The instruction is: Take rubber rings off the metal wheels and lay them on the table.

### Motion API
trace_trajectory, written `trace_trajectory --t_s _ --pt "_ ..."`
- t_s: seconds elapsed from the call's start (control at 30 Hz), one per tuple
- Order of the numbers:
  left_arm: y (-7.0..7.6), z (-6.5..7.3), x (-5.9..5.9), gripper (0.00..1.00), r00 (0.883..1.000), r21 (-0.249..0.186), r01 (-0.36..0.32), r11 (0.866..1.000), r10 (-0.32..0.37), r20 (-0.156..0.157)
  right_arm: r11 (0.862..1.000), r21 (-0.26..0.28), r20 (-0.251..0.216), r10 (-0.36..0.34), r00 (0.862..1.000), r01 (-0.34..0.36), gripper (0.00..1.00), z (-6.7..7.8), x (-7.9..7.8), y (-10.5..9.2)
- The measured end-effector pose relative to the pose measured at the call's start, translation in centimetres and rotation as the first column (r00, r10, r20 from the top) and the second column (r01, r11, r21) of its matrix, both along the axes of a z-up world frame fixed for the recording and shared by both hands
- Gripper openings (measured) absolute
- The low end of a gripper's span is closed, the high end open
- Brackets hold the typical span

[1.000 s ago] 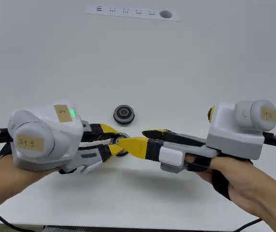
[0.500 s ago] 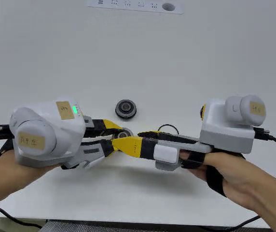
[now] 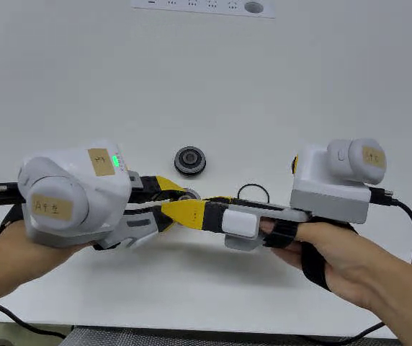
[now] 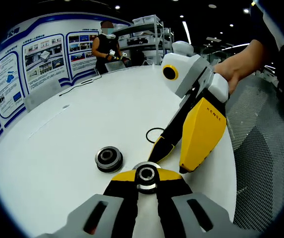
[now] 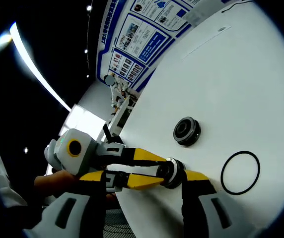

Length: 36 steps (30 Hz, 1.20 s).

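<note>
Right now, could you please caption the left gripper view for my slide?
Left tongs clamp a metal wheel beside the right tongs; a rubber ring and second wheel lie on the table.

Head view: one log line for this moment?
left claw: shut on metal wheel | right claw: open beside wheel | rubber ring: on table | second wheel: on table

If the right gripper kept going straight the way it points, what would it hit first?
Most likely the metal wheel held by the left gripper, which sits just ahead of the right gripper, though depth is unclear.
</note>
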State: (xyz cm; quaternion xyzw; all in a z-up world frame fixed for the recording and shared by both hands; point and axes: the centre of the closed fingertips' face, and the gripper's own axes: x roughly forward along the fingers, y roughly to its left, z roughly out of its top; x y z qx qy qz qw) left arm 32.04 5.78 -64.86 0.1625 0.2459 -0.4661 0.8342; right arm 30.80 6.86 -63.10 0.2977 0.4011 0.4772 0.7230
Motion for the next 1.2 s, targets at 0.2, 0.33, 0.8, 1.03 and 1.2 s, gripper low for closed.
trace_trajectory --t_s 0.2,0.33,0.8,1.03,1.2 --pt "0.0 0.0 0.0 0.13 1.000 0.000 0.001 1.000 -0.001 0.000 1.000 0.026 -0.042 -0.007 0.999 0.008 0.62 0.2 -0.2 -0.3" --pt "0.0 0.0 0.1 0.13 1.000 -0.002 -0.001 1.000 0.001 -0.002 0.996 0.068 -0.086 -0.048 0.995 0.054 0.61 0.4 0.1 -0.6" --pt "0.1 -0.1 0.1 0.13 1.000 0.000 -0.001 1.000 0.001 -0.004 0.995 0.045 -0.126 -0.086 0.988 0.093 0.47 -0.6 0.7 -0.8" --pt "0.1 -0.1 0.2 0.13 1.000 0.002 -0.002 1.000 0.002 -0.003 0.993 0.000 -0.128 -0.116 0.985 0.117 0.30 -1.6 1.2 -1.6" --pt "0.1 -0.1 0.2 0.13 1.000 0.002 -0.001 1.000 0.001 -0.002 0.991 -0.017 -0.129 -0.133 0.983 0.132 0.19 -2.0 1.4 -1.9"
